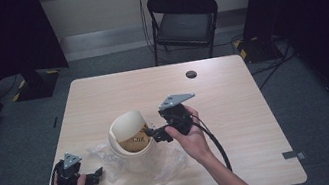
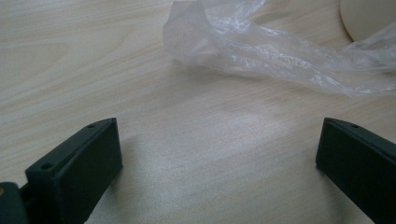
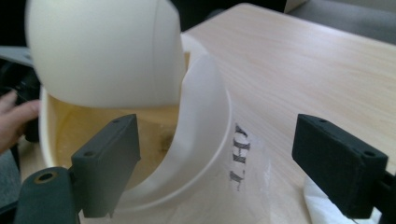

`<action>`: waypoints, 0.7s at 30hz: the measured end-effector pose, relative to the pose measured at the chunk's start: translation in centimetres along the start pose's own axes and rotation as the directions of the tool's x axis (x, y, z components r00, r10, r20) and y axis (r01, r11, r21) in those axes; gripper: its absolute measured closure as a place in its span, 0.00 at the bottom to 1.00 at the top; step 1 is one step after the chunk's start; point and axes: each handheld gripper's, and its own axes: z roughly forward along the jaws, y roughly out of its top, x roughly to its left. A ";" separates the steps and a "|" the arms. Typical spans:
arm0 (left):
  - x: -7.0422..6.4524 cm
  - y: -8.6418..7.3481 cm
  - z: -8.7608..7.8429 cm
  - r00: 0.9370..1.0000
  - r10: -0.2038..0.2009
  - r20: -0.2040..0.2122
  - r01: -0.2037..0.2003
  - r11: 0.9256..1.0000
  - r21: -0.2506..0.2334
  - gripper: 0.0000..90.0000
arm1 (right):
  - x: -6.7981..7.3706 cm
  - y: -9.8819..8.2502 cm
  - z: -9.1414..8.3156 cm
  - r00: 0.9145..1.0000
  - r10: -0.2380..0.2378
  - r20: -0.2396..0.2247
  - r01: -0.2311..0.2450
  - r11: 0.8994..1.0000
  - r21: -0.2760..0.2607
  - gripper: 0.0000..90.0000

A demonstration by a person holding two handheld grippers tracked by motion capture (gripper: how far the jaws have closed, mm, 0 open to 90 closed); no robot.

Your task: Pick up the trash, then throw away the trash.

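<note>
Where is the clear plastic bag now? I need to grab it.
In the high view the clear plastic bag lies crumpled at the table's near edge, around the white bin, between both grippers.

On the table (image 1: pixel 232 86), a lidded bin (image 1: pixel 131 138) stood on a plastic bag (image 1: pixel 164 166). The left gripper (image 1: pixel 96 175) lay left of it, the right gripper (image 1: pixel 151 134) at its opening.
</note>
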 end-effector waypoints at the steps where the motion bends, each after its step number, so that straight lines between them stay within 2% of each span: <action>1: 0.0 0.0 0.0 1.000 -0.001 -0.001 0.001 1.000 0.000 0.00 | -0.3 0.0 -0.5 1.000 0.001 0.005 0.000 1.000 -0.009 0.16; 2: 0.0 0.0 0.0 1.000 -0.001 0.000 0.001 1.000 0.000 0.00 | -0.7 0.0 -0.9 1.000 0.007 0.022 -0.006 1.000 -0.010 0.16; 3: 0.0 0.0 0.0 1.000 -0.001 0.000 0.001 1.000 0.000 0.00 | -1.6 -0.2 -1.5 0.999 0.019 0.049 -0.018 1.000 -0.010 0.16; 5: 0.0 0.0 0.0 1.000 -0.001 -0.001 0.001 1.000 0.000 0.00 | -2.1 -0.4 -1.6 0.998 0.028 0.062 -0.027 1.000 -0.008 0.16; 6: 0.0 0.0 0.0 1.000 -0.001 -0.001 0.001 1.000 0.000 0.00 | -3.1 -0.9 -1.8 0.994 0.033 0.099 -0.034 0.999 0.010 0.16; 7: 0.0 0.0 0.0 1.000 -0.001 -0.001 0.001 1.000 0.000 0.00 | -3.1 -0.9 -1.8 0.994 0.033 0.099 -0.034 0.999 0.010 0.16; 8: 0.0 0.0 0.0 1.000 -0.001 -0.001 0.001 1.000 0.000 0.00 | -3.7 -1.2 -1.7 0.991 0.032 0.129 -0.035 0.999 0.019 0.16; 10: 0.0 0.0 0.0 1.000 -0.001 -0.001 0.001 1.000 0.000 0.00 | -5.0 -2.0 -1.4 0.987 0.051 0.152 -0.057 0.998 0.039 0.16; 11: 0.0 0.0 0.0 1.000 0.000 -0.001 0.000 1.000 0.000 0.00 | -6.2 -2.7 -0.9 0.982 0.070 0.174 -0.080 0.995 0.055 0.17; 12: 0.0 0.0 0.0 1.000 -0.002 -0.001 0.002 1.000 -0.002 0.00 | -6.2 -2.7 -0.9 0.982 0.070 0.174 -0.080 0.995 0.055 0.17; 15: 0.0 0.0 0.0 1.000 -0.001 -0.001 0.001 1.000 0.000 0.00 | -8.2 -3.8 -0.1 0.974 0.117 0.196 -0.134 0.988 0.076 0.18; 21: 0.0 0.0 0.0 1.000 -0.002 -0.002 0.002 1.000 -0.001 0.00 | -9.7 -4.5 1.0 0.966 0.109 0.233 -0.139 0.983 0.117 0.18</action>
